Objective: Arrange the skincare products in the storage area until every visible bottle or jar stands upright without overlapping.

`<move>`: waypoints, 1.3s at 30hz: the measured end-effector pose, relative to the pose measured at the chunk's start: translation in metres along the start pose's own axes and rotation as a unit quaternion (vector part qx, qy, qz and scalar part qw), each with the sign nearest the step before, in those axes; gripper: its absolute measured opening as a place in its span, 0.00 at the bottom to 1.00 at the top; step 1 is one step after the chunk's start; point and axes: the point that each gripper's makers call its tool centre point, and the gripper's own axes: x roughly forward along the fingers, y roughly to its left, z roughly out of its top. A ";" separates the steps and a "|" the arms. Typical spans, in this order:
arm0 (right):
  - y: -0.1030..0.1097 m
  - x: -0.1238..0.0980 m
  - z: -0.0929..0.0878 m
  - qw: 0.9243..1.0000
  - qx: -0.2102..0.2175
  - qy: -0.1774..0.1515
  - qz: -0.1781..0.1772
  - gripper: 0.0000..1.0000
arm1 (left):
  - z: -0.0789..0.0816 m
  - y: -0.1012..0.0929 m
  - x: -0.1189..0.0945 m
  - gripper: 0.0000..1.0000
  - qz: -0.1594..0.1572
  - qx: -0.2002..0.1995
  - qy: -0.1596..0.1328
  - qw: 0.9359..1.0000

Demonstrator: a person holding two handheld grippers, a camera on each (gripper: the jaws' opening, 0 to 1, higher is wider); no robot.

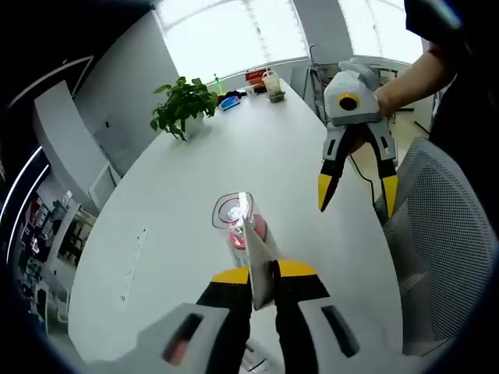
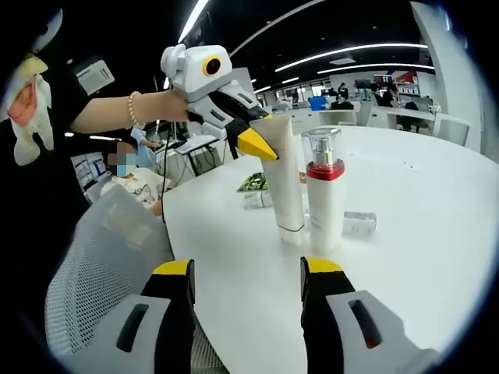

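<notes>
A white squeeze tube stands upright on its cap on the white table, and my left gripper is shut on its flat top end. Close on its right stands a white bottle with a red band and clear cap. In the left gripper view the tube's crimped end sits between my left gripper jaws, with the bottle just beyond. My right gripper hangs open above the table's right edge, nothing between its fingers. In its own view my right gripper is open, short of the tube.
A small white box lies beside the bottle, and a green packet lies behind the tube. A potted plant and a cup stand at the table's far end. A grey mesh chair stands at the table edge.
</notes>
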 end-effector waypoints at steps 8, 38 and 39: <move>-0.001 -0.001 -0.002 1.000 0.005 -0.001 -0.005 0.54 | 0.004 0.008 0.005 0.13 0.005 0.010 -0.010 1.000; 0.001 -0.006 0.001 1.000 0.009 0.002 -0.022 0.63 | -0.019 0.027 0.008 0.24 0.008 -0.108 -0.031 0.994; 0.002 -0.006 0.002 1.000 0.008 0.002 -0.022 0.63 | -0.018 0.027 0.008 0.24 0.009 -0.108 -0.030 0.994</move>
